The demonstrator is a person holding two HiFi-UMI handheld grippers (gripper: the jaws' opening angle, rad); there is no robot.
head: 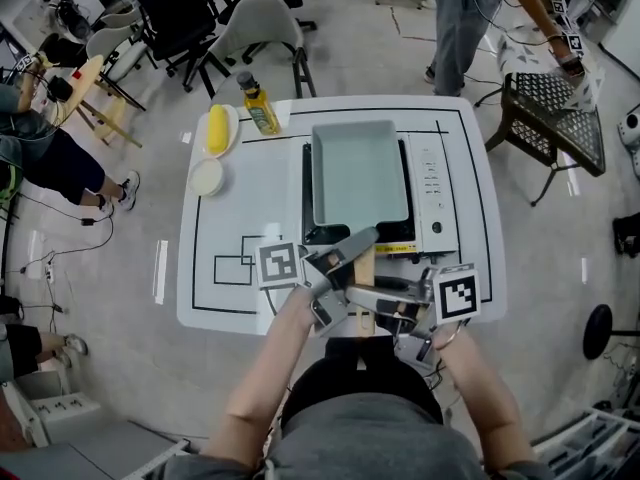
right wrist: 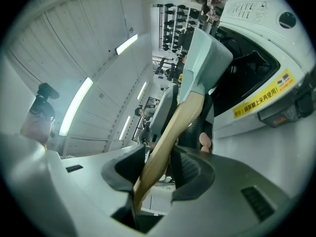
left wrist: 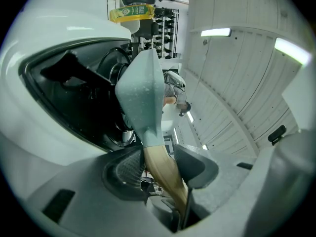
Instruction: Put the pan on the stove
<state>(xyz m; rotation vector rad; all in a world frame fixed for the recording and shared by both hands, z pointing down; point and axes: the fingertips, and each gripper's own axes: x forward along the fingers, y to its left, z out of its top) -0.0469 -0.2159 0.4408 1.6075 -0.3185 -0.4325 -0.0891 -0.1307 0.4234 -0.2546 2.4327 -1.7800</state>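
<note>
Right gripper (right wrist: 160, 164) jaws clamp the wooden handle (right wrist: 170, 132) of the pan (right wrist: 205, 63) beside the stove (right wrist: 256, 68).

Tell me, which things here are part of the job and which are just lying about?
In the job: pan, wooden handle, stove, left tongs, right tongs.
Lying about: oil bottle, plate with yellow food, white bowl.

In the head view the pan (head: 360, 173) covers the middle of the stove (head: 441, 136). My left gripper (head: 352, 250) and right gripper (head: 352, 296) hide most of the handle (head: 364, 266); its end drops out of sight between the jaws in both gripper views. The stove's button print (head: 432, 181) is too small to read. The top edge cuts off a standing person (head: 462, 18).
</note>
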